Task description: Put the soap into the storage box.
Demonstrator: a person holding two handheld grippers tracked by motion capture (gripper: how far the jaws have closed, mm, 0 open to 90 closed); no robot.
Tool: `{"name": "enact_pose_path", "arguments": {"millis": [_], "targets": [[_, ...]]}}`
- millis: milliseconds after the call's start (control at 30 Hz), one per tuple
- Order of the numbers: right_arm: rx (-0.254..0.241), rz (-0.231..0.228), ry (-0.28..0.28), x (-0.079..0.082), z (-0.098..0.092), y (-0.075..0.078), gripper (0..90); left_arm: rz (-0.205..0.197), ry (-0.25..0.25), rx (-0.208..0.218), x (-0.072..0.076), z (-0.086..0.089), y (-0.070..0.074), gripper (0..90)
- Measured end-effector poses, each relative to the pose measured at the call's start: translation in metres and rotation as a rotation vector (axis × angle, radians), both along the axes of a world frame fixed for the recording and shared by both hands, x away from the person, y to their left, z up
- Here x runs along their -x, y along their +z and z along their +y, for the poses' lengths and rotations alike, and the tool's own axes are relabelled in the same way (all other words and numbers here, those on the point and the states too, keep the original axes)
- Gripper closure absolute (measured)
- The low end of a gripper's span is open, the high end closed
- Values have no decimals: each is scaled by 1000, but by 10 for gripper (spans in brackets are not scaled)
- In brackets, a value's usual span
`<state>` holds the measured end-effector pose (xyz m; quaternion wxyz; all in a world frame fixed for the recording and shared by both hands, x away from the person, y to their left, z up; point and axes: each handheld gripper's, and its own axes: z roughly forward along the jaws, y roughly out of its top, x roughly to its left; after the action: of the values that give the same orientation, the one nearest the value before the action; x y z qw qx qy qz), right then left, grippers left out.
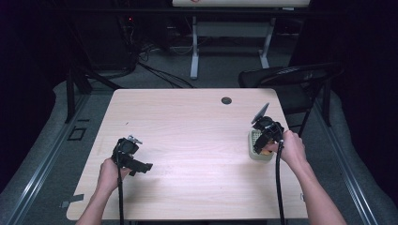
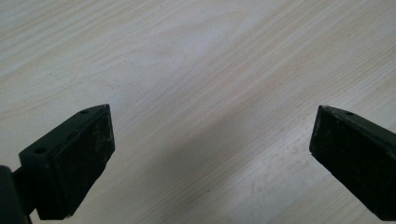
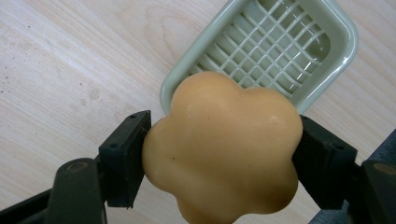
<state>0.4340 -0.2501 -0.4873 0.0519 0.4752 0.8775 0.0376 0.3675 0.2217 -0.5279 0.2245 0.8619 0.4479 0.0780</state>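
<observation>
1. On the floor stands a light wooden table (image 1: 187, 140), the biggest thing. A small dark round hole (image 1: 226, 100) sits near its far edge.
2. Behind the table's far right corner is a black folding chair (image 1: 291, 77). Farther back stands a white table frame (image 1: 225, 35), with dark cables on the floor by it.
3. At the near left of the table, the person's left hand (image 1: 109, 174) holds the left gripper (image 1: 133, 161). In the left gripper view its two black jaws are spread wide apart. Nothing is between them, just bare wood (image 2: 210, 93). They hold nothing.
4. At the right side of the table, the person's right hand (image 1: 292, 149) holds the right gripper (image 1: 265, 136). Its jaws are closed partway, squeezing a soap (image 3: 222, 149) from both sides.
5. The soap is peach-orange, smooth and shaped like a flower with round bumps. It is held between the two jaws, touching both.
6. Just past the soap is a pale green soap dish (image 3: 343, 42) with a grid bottom. It rests on the table. The soap covers the dish's near corner in the right gripper view. I cannot tell if the soap touches the dish.
7. In the high view, the dish (image 1: 254, 140) sits right under the right gripper, near the table's right edge.
</observation>
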Motion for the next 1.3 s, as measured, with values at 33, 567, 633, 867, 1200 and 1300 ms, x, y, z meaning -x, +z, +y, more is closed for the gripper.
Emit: {"name": "enact_pose_path", "arguments": {"millis": [33,567,633,867,1200,1300], "targets": [[1,-2,-1,-1,0,0,266,-2,2,-2,0,0,0,1],[-3,15,-17,-16,-1,-9,266,2,-1,-4,0,-1,-1,2],[-10,16,-21,-18,-1,-11,266,3,-2,-4,0,0,-1,2],[-35,25,-36,-25,-3,-20,266,6,-4,-7,0,-1,-1,2],[-46,59,-28,-30,-9,-28,266,5,-8,-10,0,-1,-1,2],[-61,43,-45,-30,-9,-31,265,7,-8,-10,0,-1,-1,2]]}}
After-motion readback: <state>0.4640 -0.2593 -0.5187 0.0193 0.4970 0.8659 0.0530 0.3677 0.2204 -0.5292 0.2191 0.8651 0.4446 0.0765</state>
